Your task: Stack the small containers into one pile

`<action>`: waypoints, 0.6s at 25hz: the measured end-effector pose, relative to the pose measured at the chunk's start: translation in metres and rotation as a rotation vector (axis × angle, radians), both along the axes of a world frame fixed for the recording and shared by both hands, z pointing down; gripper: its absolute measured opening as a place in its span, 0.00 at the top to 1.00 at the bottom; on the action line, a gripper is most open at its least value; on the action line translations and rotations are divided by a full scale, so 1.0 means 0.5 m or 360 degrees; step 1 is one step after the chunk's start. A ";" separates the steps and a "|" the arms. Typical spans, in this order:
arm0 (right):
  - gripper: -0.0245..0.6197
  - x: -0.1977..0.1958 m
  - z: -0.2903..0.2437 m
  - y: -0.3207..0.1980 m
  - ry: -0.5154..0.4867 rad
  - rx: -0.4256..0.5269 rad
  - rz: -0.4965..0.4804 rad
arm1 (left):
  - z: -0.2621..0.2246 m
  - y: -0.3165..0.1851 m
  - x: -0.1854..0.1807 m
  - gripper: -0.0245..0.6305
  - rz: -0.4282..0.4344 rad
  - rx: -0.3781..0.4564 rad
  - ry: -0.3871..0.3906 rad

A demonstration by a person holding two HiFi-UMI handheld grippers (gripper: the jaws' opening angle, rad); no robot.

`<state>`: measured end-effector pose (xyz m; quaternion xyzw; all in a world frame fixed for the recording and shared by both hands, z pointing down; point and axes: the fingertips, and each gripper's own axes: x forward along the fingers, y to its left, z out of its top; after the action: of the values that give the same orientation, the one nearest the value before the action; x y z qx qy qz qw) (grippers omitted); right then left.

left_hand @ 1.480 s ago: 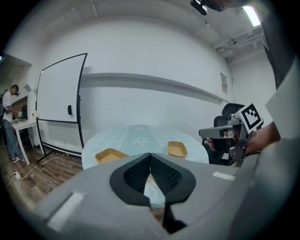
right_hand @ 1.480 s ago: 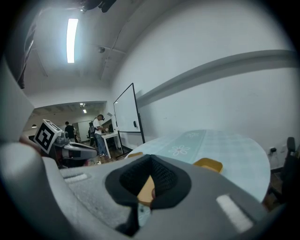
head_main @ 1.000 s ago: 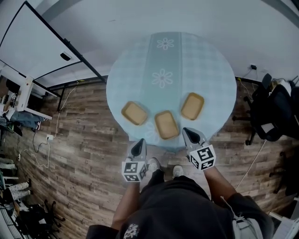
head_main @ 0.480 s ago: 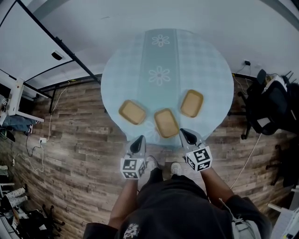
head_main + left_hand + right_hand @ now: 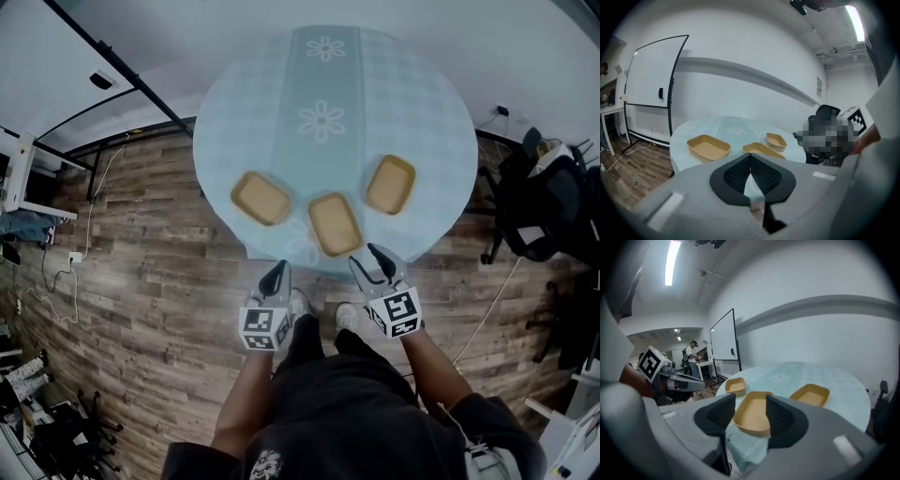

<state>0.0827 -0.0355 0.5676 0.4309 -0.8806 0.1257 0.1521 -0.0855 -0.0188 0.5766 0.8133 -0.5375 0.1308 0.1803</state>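
Three shallow tan containers sit apart on the round table (image 5: 431, 103) with its pale blue cloth: a left one (image 5: 260, 197), a middle one (image 5: 335, 223) and a right one (image 5: 390, 184). My left gripper (image 5: 276, 274) hangs at the table's near edge, shut and empty (image 5: 750, 157), below the left container (image 5: 708, 146). My right gripper (image 5: 367, 261) is open; its jaws have just been opening with nothing between them (image 5: 751, 403). The middle container (image 5: 752, 418) lies just beyond its tips, with the other two (image 5: 735, 386) (image 5: 810, 394) to either side.
A whiteboard on a black stand (image 5: 649, 75) stands to the table's far left. An office chair with dark things on it (image 5: 539, 202) is at the right. The person's feet (image 5: 342, 317) are at the table's near edge on the wood floor. Another person (image 5: 693, 352) stands far back.
Both grippers have sunk a little and come in at the table's near edge. The right gripper's jaws, shut before, now stand apart. The containers have not moved.
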 end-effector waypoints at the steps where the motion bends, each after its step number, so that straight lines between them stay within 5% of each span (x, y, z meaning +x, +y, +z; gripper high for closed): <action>1: 0.62 -0.001 0.009 0.002 -0.0003 -0.0014 0.0002 | 0.007 0.002 0.002 0.95 0.0001 -0.0013 0.0004; 9: 0.26 -0.014 0.112 0.014 0.0013 -0.0149 0.0066 | 0.078 0.018 -0.003 0.95 -0.0037 -0.0103 0.0001; 15: 0.14 -0.043 0.189 0.012 0.0069 -0.0243 0.0090 | 0.120 0.029 -0.038 0.95 -0.0083 -0.0162 -0.0005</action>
<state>0.0611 -0.0295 0.6620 0.4454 -0.8524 0.1872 0.1998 -0.1044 -0.0043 0.6368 0.7887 -0.5514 0.1544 0.2238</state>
